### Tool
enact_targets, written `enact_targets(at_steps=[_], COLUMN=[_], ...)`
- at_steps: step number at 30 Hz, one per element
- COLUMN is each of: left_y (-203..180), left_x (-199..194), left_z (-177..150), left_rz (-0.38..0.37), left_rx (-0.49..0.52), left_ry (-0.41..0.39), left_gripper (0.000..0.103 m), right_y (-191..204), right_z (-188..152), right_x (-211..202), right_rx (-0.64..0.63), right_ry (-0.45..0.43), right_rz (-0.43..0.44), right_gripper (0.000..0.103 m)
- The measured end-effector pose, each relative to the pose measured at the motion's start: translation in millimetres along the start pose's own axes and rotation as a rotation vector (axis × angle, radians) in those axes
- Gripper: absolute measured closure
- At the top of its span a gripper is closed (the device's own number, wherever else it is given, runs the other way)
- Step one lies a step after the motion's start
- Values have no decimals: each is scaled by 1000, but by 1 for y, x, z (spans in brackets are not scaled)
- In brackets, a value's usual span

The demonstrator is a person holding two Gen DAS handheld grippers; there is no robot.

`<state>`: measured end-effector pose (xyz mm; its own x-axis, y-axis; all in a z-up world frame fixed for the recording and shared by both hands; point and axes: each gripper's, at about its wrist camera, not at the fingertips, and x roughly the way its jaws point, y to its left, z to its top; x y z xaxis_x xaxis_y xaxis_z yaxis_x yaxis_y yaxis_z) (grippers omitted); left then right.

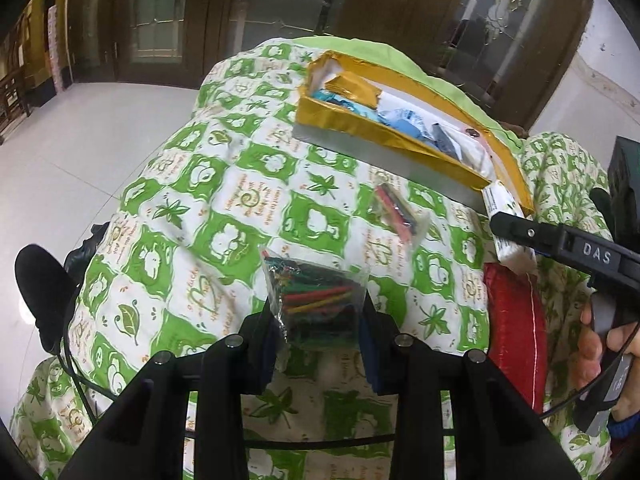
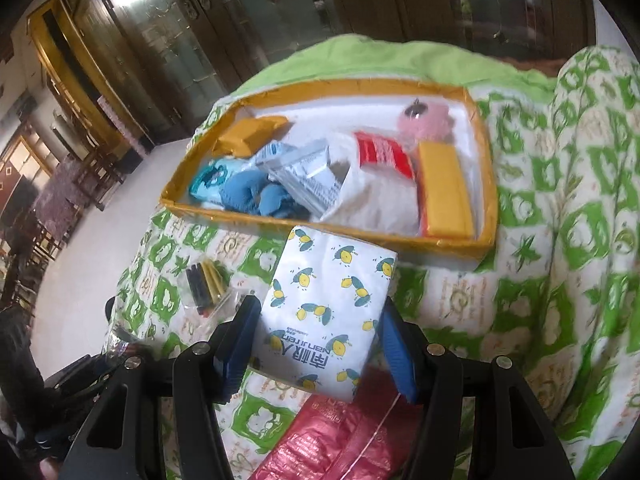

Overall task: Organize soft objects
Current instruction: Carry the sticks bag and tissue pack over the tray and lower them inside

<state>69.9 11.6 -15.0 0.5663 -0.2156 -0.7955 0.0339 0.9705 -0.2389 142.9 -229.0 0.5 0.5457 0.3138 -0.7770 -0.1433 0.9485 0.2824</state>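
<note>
1. Nearest the left lens, a clear bag of coloured sticks is seen clenched between the blue pads of the left tongs, lifted just off the quilt.
2. Over on the right view, a tissue pack with a lemon print is grasped by the right tongs, its long axis running along the fingers and pointing towards the box.
3. That gold-rimmed box is found straight ahead of the right tongs, its near wall just beyond the pack's far end; the right hand is judged the nearer of the two.
4. From the left tongs the box lies ahead and to the right, well apart, with a second stick bag lying on the quilt between.
5. Room inside is tight: blue packets, a white bag, a red pack and a yellow block are already packed in, and bare floor is seen only along the back wall.
6. A red pouch is left on the quilt under the right tongs, untouched.
7. The near wall must be cleared by the pack before lowering; a catch on that rim is the risk to be watched.
</note>
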Motion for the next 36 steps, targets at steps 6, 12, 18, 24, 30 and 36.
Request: enact_targets(at_steps=[6, 12, 18, 24, 30, 36], left_y=[2, 0, -3, -6, -15, -27], left_x=[-2, -2, 2, 5, 0, 7], left_z=[-1, -1, 2, 14, 43, 80], left_rz=[21, 44, 59, 53, 52, 24], left_rx=[0, 13, 29, 37, 84, 116], left_ry=[0, 9, 22, 31, 2, -1], left_gripper=[69, 69, 69, 69, 69, 69], right_y=[10, 4, -17, -46, -53, -48], right_z=[1, 13, 37, 52, 67, 73], right_x=[-6, -18, -37, -46, -46, -34], right_rx=[-40, -31, 6, 97, 115, 102], right_ry=[-32, -84, -162, -176, -186, -157], right_rz=[-16, -12, -27, -17, -20, -12], right_gripper=[40, 40, 40, 40, 40, 40])
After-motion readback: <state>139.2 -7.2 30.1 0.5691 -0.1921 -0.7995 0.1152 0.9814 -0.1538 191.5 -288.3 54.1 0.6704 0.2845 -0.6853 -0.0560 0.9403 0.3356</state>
